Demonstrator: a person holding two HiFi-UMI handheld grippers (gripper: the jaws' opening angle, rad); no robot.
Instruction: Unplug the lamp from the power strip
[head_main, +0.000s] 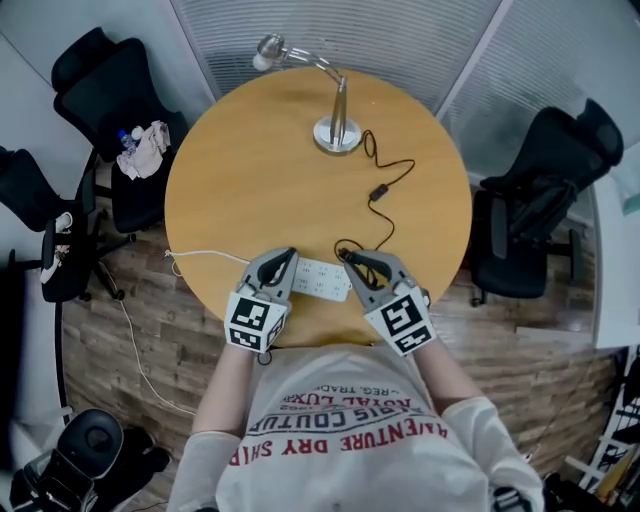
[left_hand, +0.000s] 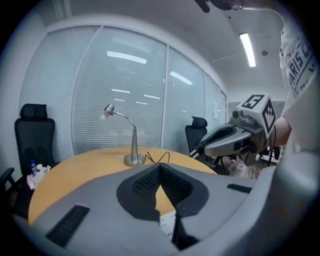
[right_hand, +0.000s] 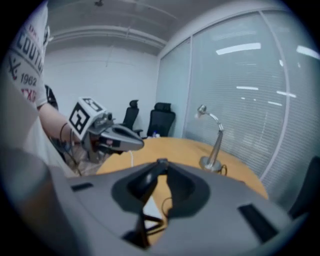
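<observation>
The right claw (right_hand: 163, 163) is closed on the black plug (right_hand: 162, 160) of the lamp's cord (head_main: 379, 191), pinching it at the very tips. A loop of cord hangs down in the gap behind the pads. Bare wood shows under the plug, so it looks apart from the white power strip (head_main: 322, 279), which lies flat on the counter (head_main: 240, 170) near the person's edge. The left claw (left_hand: 160, 166) is closed on nothing, its tips meeting above the left end of the strip, with a corner of the strip visible through the gap below. Both claws point away from the person and slightly down, one at each end of the strip.

From the plug the cord curls back and runs past an inline switch to the far side of the round counter. There the silver lamp (head_main: 338, 125) stands upright, its head bent left. A white cable (head_main: 205, 253) leaves the strip's left end and drops over the counter edge. Black office chairs (head_main: 100, 75) stand to the left and right.
</observation>
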